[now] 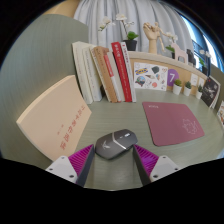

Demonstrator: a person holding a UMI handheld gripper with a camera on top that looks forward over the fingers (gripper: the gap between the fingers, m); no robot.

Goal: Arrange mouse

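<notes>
A dark grey computer mouse (113,142) lies crosswise between the tips of my gripper (114,151), above the grey-green desk (115,115). Both magenta pads (84,156) touch its ends with no gap showing, so the fingers are shut on it. Just beyond the right finger, a maroon mouse mat (176,126) lies flat on the desk, and the mouse is left of it.
A beige flat box (58,115) lies on the desk beyond the left finger. Behind it, upright books (105,70) lean against a small shelf with cards and stickers (150,72). Small plant pots (178,88) stand at the back right.
</notes>
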